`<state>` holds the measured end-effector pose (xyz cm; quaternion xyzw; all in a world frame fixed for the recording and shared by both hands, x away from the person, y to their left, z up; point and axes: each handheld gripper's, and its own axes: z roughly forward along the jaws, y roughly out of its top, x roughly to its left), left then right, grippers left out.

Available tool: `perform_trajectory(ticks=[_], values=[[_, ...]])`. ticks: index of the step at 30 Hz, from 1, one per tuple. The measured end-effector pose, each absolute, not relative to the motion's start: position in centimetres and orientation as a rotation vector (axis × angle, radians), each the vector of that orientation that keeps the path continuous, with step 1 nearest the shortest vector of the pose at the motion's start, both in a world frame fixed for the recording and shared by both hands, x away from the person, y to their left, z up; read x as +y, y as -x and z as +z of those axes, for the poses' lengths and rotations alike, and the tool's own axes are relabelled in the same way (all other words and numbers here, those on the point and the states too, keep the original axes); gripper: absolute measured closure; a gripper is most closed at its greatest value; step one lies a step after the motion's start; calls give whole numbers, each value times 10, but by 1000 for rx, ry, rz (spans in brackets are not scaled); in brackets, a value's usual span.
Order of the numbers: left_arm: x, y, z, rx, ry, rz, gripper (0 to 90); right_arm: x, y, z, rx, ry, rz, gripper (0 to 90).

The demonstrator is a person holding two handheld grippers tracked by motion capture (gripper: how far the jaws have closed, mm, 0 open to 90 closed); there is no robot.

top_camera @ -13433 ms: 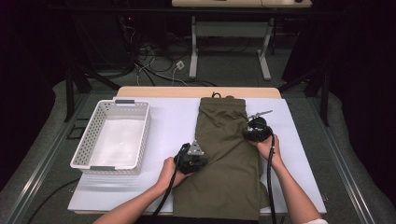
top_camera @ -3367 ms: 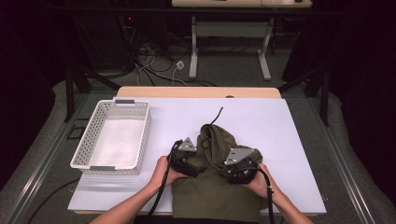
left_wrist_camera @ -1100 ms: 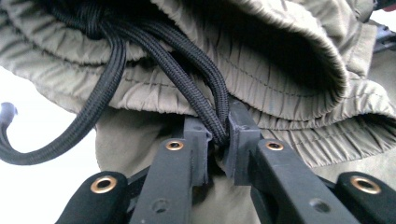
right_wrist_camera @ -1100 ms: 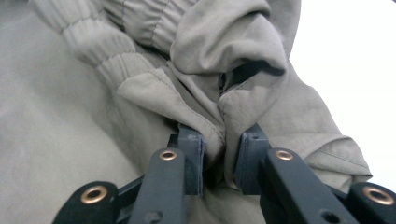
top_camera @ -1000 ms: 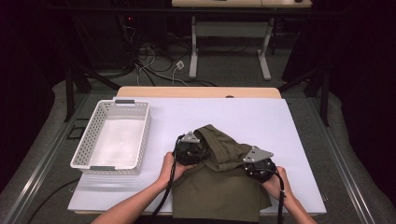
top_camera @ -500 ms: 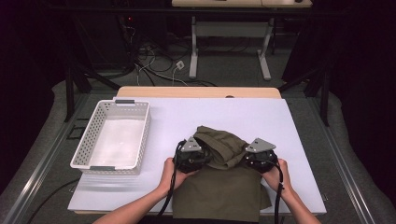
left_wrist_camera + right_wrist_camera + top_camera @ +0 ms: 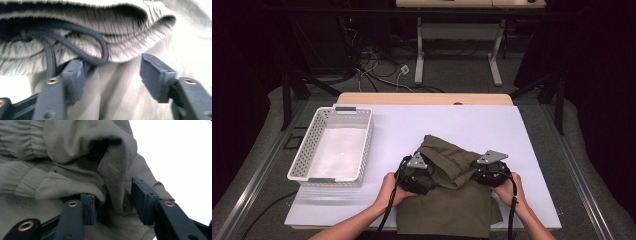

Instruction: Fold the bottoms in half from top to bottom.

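While a white sheet covers the table for a clean folding surface, olive trousers lie at its six o'clock edge, top half doubled toward the person. At nine o'clock an empty white basket waits. The left gripper, jaws just sprung apart, frees the drawstring waistband; the right gripper stands parted, loose fabric between its jaws.

Both tools side by side, jaws parted
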<state>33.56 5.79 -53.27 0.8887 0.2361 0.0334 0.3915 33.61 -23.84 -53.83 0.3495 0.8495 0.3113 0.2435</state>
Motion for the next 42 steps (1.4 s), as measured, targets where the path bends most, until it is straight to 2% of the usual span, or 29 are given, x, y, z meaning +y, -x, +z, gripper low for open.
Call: perform_trajectory(ticks=[12, 17, 23, 29, 32, 35, 40, 42], values=[[92, -339, -522, 678, -2207, 126, 299, -240, -337, -538, 2323, -975, 836, 531], [101, -344, -518, 727, -2184, 185, 294, -241, -337, -540, 2328, -975, 823, 529], [99, -359, -514, 765, -2183, 271, 314, -240, -337, -540, 2331, -976, 808, 520], [88, -377, -519, 778, -2206, 295, 341, -244, -335, -541, 2337, -1000, 796, 441], [83, -383, -525, 774, -2224, 290, 408, -244, -336, -542, 2336, -990, 794, 473], [80, -387, -530, 758, -2218, 266, 493, -243, -335, -543, 2331, -966, 794, 555], [82, -389, -531, 744, -2195, 262, 708, -242, -334, -541, 2297, -945, 805, 703], [83, -389, -530, 741, -2190, 257, 731, -242, -334, -540, 2272, -930, 819, 744]])
